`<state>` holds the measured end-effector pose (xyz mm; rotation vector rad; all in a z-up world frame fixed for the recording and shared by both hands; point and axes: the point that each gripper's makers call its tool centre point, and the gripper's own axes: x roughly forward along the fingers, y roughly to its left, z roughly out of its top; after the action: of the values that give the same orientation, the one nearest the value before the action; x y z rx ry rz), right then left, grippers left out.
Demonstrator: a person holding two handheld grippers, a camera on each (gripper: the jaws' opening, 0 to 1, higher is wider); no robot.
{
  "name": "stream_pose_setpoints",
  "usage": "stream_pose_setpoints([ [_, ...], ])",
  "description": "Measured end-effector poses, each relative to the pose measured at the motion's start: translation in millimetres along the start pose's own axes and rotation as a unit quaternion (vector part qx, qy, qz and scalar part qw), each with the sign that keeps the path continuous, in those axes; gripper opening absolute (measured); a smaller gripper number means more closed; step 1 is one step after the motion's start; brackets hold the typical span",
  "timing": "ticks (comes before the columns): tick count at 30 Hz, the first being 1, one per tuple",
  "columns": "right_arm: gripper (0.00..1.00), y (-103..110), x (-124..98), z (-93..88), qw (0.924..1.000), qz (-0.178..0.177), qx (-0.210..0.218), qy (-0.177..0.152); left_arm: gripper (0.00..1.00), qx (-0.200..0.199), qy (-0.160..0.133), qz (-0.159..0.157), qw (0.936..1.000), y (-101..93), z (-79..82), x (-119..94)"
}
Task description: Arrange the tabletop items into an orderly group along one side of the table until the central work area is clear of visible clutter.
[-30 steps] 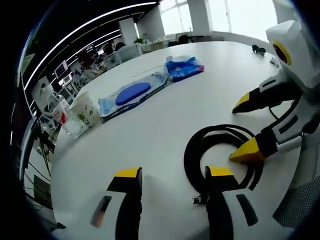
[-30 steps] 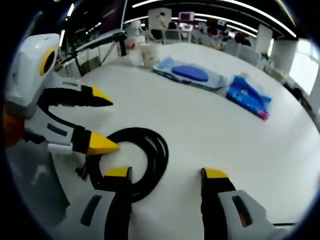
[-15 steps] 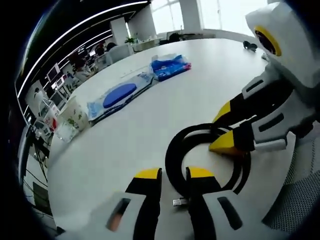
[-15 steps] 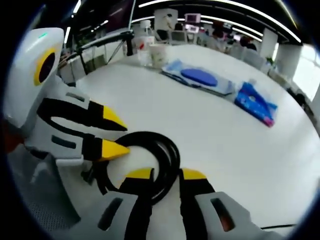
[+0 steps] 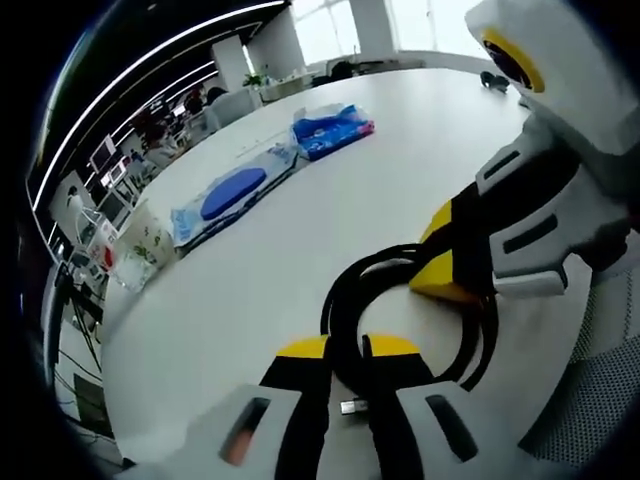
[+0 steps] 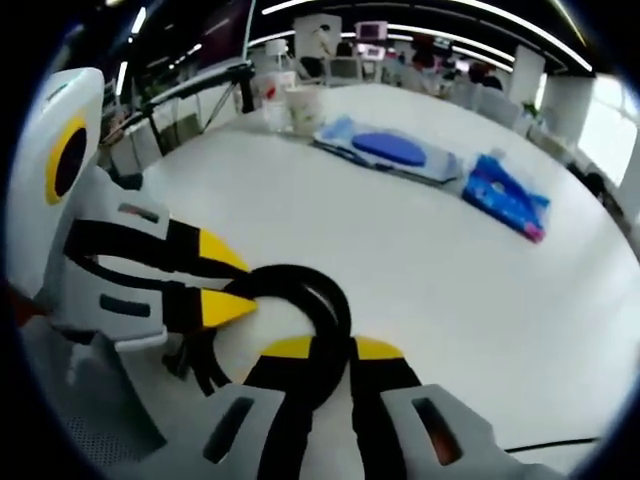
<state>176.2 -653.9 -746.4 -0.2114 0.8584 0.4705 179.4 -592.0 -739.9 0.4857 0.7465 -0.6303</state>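
With both the left claw (image 5: 345,347) and right claw (image 6: 330,349) pinching the coiled black cable (image 5: 400,300), I lift evenly so the loops stay together over the surface (image 6: 420,240).

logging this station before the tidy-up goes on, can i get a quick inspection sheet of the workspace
surface: white table, mostly bare in the middle
job's things: coiled black cable near the edge; clear pack with a blue disc; blue packet; paper cup at the far side
clutter: nothing seen beyond these
grippers: left tongs shut on the coil; right tongs shut on the coil at another spot
cables: thin black lead at the near edge, end hidden
surroundings: open office, ceiling strip lights, bright windows, people seated far off
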Motion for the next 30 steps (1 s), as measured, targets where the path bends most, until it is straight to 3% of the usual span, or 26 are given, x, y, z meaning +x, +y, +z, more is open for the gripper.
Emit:
stream_pose_setpoints([
  [14,0.06,2,-3,0.9,0.9998,0.009,0.018,0.001,0.09,-0.017,0.008,-0.002,0.9998,2.2,0.9,-4],
  [17,0.05,1,-6,6.7,0.9999,0.004,0.003,-0.011,0.09,-0.044,0.007,-0.006,0.999,4.5,2.5,-4],
  [30,0.03,-9,-11,26.2,0.9995,0.005,0.016,-0.025,0.09,-0.064,0.001,-0.008,0.9979,13.0,18.1,-7],
])
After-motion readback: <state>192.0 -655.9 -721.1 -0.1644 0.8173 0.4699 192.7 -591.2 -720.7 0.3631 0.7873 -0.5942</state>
